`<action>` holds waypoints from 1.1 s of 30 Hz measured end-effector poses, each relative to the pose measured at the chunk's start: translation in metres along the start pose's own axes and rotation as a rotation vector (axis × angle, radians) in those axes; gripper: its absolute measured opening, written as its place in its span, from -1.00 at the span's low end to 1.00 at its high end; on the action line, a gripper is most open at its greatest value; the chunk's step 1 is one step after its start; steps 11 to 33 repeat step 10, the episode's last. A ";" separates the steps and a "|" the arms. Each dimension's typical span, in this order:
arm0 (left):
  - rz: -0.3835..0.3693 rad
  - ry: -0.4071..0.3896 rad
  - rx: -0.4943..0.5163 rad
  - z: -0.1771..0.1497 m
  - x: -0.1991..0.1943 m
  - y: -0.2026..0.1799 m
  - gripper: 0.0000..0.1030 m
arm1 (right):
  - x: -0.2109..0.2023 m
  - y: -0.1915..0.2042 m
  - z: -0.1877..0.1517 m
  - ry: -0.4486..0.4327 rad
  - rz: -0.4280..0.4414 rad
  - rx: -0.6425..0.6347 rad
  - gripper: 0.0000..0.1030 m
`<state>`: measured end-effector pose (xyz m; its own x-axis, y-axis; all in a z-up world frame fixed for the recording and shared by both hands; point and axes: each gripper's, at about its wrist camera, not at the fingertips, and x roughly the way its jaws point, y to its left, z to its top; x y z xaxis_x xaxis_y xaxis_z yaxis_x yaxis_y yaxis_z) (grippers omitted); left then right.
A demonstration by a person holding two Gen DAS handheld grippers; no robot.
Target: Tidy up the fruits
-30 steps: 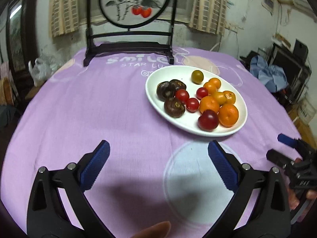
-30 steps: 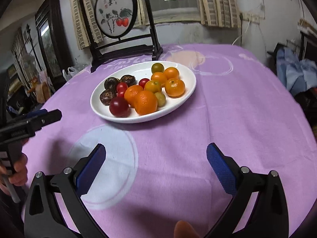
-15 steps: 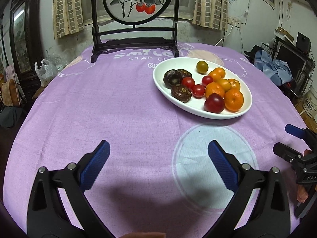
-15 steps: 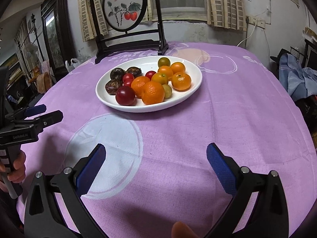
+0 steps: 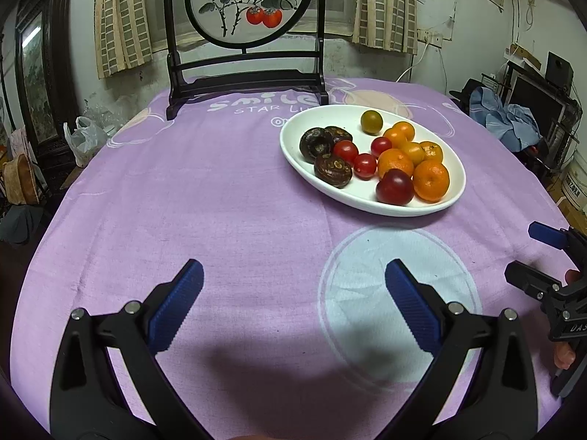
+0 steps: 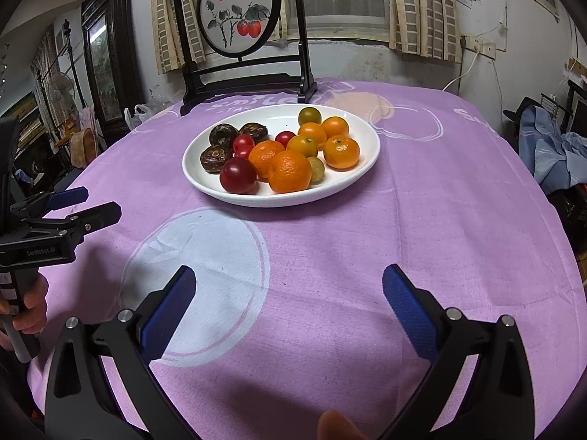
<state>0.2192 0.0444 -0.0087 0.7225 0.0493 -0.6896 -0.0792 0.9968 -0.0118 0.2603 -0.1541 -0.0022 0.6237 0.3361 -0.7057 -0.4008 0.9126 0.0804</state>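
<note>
A white oval plate (image 5: 453,163) (image 6: 367,148) sits on the purple tablecloth and holds several fruits: oranges (image 5: 431,180) (image 6: 290,171), red cherry tomatoes (image 5: 365,165) (image 6: 243,142), a dark red plum (image 5: 394,191) (image 6: 238,180), dark brown wrinkled fruits (image 5: 332,170) (image 6: 215,158) and a green one (image 5: 371,121) (image 6: 309,116). My left gripper (image 5: 293,286) hangs open near the table's front, well short of the plate. My right gripper (image 6: 288,291) is open too, nothing between its fingers. Each gripper shows in the other's view, the right gripper (image 5: 543,256) at the right edge, the left gripper (image 6: 79,203) at the left.
A dark wooden stand with a round painted screen (image 5: 244,36) (image 6: 238,18) stands at the table's far edge behind the plate. Bags (image 5: 86,139) and furniture crowd the floor on the left; blue cloth (image 5: 508,119) and equipment lie on the right.
Both grippers have pulled back and tilted up, so the plate now sits farther off and higher in each view. Both stay open and empty.
</note>
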 end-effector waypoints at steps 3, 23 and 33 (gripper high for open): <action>0.013 -0.009 0.003 -0.001 -0.001 0.000 0.96 | 0.001 0.002 0.000 0.002 -0.002 -0.011 0.97; 0.013 -0.012 -0.015 -0.001 -0.002 0.004 0.96 | 0.002 0.005 -0.001 0.007 -0.007 -0.027 0.97; 0.013 -0.012 -0.015 -0.001 -0.002 0.004 0.96 | 0.002 0.005 -0.001 0.007 -0.007 -0.027 0.97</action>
